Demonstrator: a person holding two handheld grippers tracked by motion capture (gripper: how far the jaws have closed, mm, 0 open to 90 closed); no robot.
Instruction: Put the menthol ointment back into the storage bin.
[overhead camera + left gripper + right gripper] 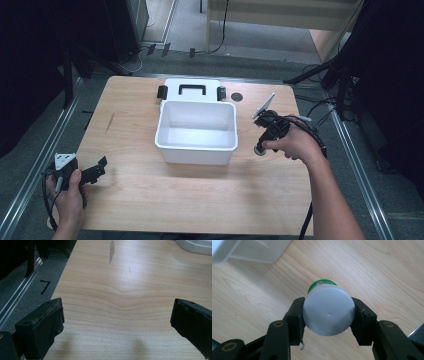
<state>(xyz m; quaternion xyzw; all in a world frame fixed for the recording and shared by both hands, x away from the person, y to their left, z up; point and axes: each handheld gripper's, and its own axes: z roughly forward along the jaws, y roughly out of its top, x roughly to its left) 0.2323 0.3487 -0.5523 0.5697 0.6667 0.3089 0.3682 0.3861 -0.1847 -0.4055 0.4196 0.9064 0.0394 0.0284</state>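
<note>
As seen from the high view, the right gripper [261, 146] stood just right of the white bin [196, 131] on the bench [150, 190], pointing down at a small bottle [259, 149] resting on the wood. The left gripper [97, 170] was held low near the bench's left front corner, well apart from the work. The bin sat open and empty, its lid [192, 89] with a black handle folded back behind it; a dark round mark [237, 96] lay near the far edge.

From the left gripper view, the jaws stood spread wide over bare wood and held nothing; a corner of the bin [197, 245] showed at top right.

From the right gripper view, the right gripper [329, 315] had its jaws pinching the bottle [328, 312] across its grey cap, a green band visible below it. The grip looked centred. In the inspector's judgement, the lift should go straight up and clear the bin's near wall [249, 250] before crossing over, since that rim was the one obstacle close by. Grip pressure should hold, the cap being smooth and round.
</note>
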